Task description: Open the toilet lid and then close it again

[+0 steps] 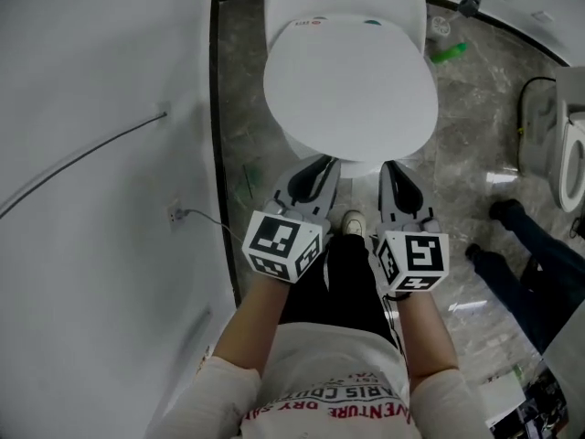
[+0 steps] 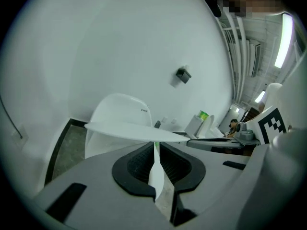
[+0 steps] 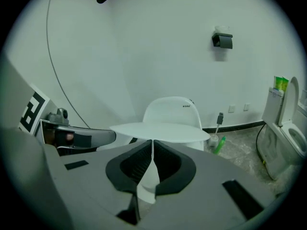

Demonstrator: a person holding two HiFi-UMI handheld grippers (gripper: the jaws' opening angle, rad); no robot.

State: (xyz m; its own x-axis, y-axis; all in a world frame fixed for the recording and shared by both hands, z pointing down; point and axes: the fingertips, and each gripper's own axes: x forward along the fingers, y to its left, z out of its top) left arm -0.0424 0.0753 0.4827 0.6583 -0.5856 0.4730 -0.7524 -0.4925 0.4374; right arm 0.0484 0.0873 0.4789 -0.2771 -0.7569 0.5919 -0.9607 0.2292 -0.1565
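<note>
The white toilet lid (image 1: 352,80) is lifted off the bowl and lies about level; both gripper views catch it edge-on as a thin plate (image 2: 129,128) (image 3: 158,130). My left gripper (image 1: 320,163) and right gripper (image 1: 391,165) sit side by side at its front rim, with the tips tucked under the edge. In each gripper view the rim crosses just above the jaw tips (image 2: 156,145) (image 3: 152,143). Both pairs of jaws stand almost together, leaving a thin slit that shows white toilet below. Nothing is pinched between them. The toilet's rounded back (image 3: 172,110) rises behind the lid.
A white wall with a thin cable (image 1: 91,154) runs close on the left. A second toilet (image 1: 571,154), a green bottle (image 1: 448,53) and a brush (image 3: 219,119) stand on the marble floor to the right. Another person's dark legs (image 1: 530,263) are at right. My shoe (image 1: 352,222) is below the bowl.
</note>
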